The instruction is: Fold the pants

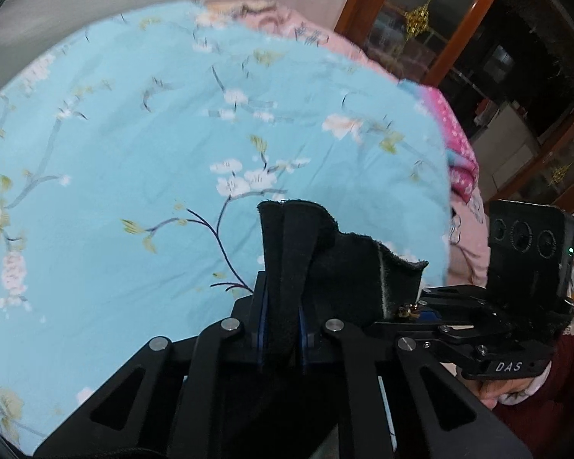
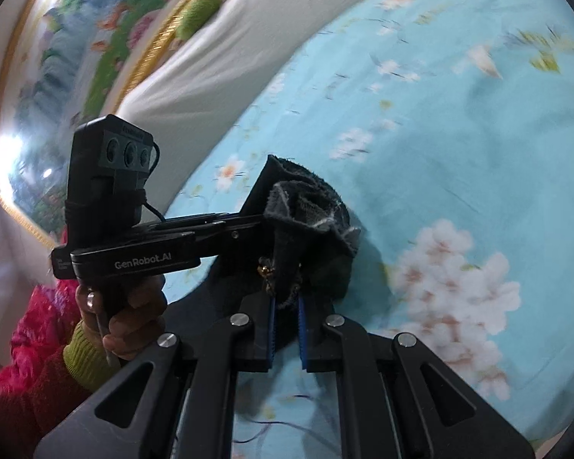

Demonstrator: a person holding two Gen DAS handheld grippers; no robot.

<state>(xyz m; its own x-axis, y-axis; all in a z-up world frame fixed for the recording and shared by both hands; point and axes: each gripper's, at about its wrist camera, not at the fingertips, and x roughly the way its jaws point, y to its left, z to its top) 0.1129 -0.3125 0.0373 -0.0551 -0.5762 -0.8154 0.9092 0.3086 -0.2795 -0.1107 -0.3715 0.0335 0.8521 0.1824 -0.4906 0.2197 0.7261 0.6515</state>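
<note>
Gripping: both grippers are clamped on the black pants, each pinching a bunched edge of the dark cloth above the bed.
Left gripper (image 1: 283, 306): jaws pressed together on a thick fold of the pants (image 1: 325, 260), which stands up between the blue pads and spills to the right.
Right gripper (image 2: 286, 329): jaws closed on a narrow strip of the pants (image 2: 310, 222); above the pads the cloth bunches into a crumpled ruffle with a pale frayed edge.
Bedspread (image 1: 172, 134): light blue with white blossoms and thin branches, spread under both grippers.
Left view only: a pink quilt (image 1: 463, 153) along the bed's far edge, a dark cabinet with a wooden frame and gold ornaments (image 1: 421, 19), and the right gripper seen from the side at the right edge, with a dark red sleeve (image 1: 547, 413) under it.
Right view only: a white headboard cushion (image 2: 218, 61), a gold-framed painting (image 2: 76, 57) on the wall, and the left gripper seen from the side, held by a hand (image 2: 134, 321) with a yellow-green cuff (image 2: 82, 359).
Small detail: a tiny gold-coloured trinket (image 2: 264, 267) sits on the pants by the pinch.
</note>
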